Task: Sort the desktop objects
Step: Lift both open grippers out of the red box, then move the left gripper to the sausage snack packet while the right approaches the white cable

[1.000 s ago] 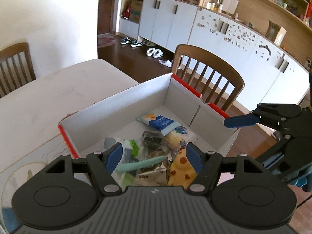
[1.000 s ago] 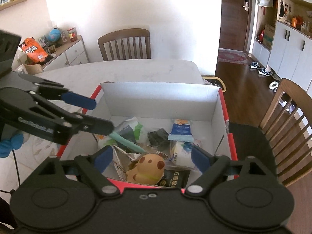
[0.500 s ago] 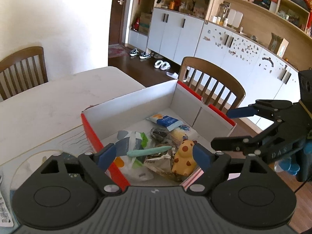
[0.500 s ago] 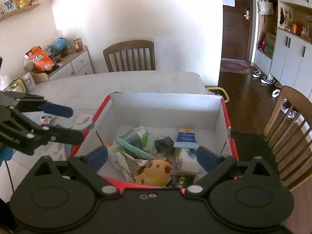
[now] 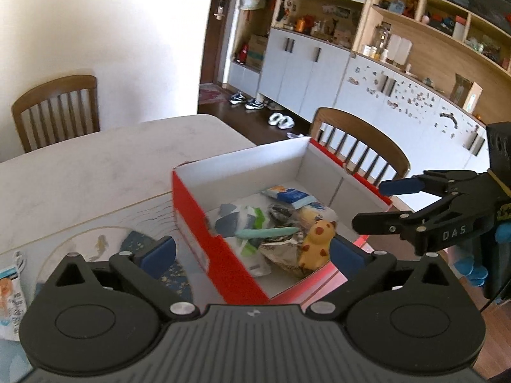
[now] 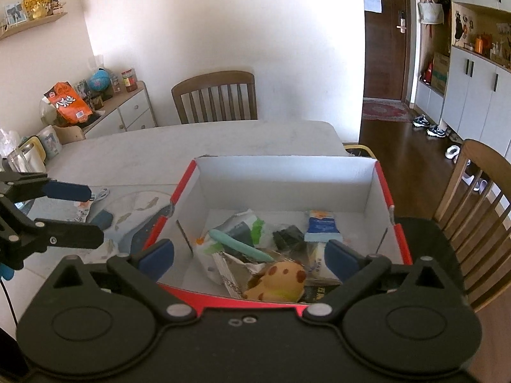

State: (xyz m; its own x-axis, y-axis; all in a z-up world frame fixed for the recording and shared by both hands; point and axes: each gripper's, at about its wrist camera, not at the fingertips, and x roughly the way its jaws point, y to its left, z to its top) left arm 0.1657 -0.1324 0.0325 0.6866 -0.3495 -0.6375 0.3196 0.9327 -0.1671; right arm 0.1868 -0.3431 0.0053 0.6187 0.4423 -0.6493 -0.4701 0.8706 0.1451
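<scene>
A red and white cardboard box [image 5: 191, 210] [image 6: 287, 172] stands on the table's right part. It holds a yellow spotted toy [image 5: 316, 242] [image 6: 278, 279], a teal pen-like stick [image 5: 268, 232] [image 6: 239, 245], a blue and white sachet [image 5: 289, 195] [image 6: 321, 225] and several wrappers. My left gripper [image 5: 252, 252] is open and empty, above the box's near left corner. My right gripper [image 6: 249, 253] is open and empty, above the box's near wall. Each gripper shows in the other's view, the right [image 5: 377, 204] and the left [image 6: 83, 217].
A placemat with fish drawings [image 5: 105, 239] [image 6: 140, 204] lies left of the box. A small packet [image 5: 11, 290] [image 6: 84, 207] lies on it. Wooden chairs [image 5: 57, 108] [image 5: 361, 146] stand at the table's far and right sides. A sideboard [image 6: 121, 111] is behind.
Both grippers have pulled back and up from the box, the left one also moving left. They stay open and empty. The box's contents have not moved.
</scene>
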